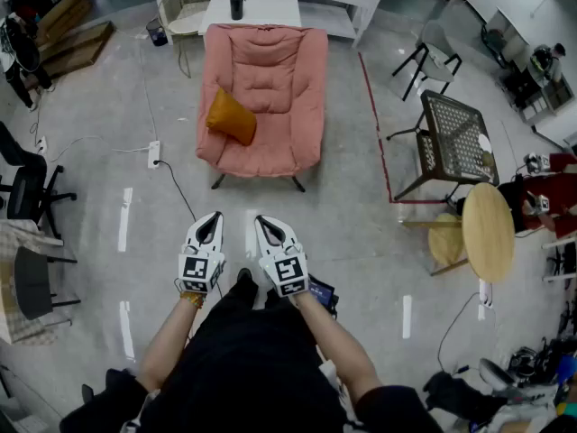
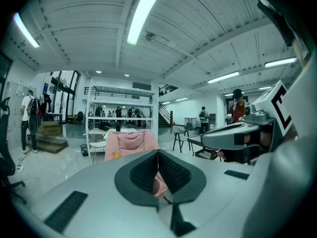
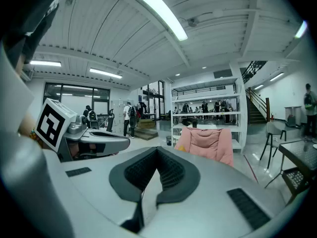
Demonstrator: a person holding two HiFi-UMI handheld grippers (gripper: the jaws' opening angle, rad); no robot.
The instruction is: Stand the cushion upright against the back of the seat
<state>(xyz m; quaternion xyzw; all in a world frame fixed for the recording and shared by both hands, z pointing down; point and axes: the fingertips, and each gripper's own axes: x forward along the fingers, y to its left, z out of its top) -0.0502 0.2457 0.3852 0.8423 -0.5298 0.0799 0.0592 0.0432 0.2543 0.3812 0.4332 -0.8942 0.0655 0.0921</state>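
While the orange cushion lies on the seat of the pink chair, it sits tilted at the seat's left edge as the head view shows it, close against the chair's padded side. It is not upright against the chair's back.

Left gripper and right gripper are held side by side over the floor, well in front of the chair and pointing toward it, clear of the cushion. The left gripper's fingers are clenched tip to tip on nothing; the chair shows beyond them. The right gripper's fingers are likewise clenched and empty.

Behind the chair stands a white tabletop carrying a black cup. A red floor line runs along the chair's right side, with a dark mesh chair beyond it. A power strip lies on the floor to the chair's left.
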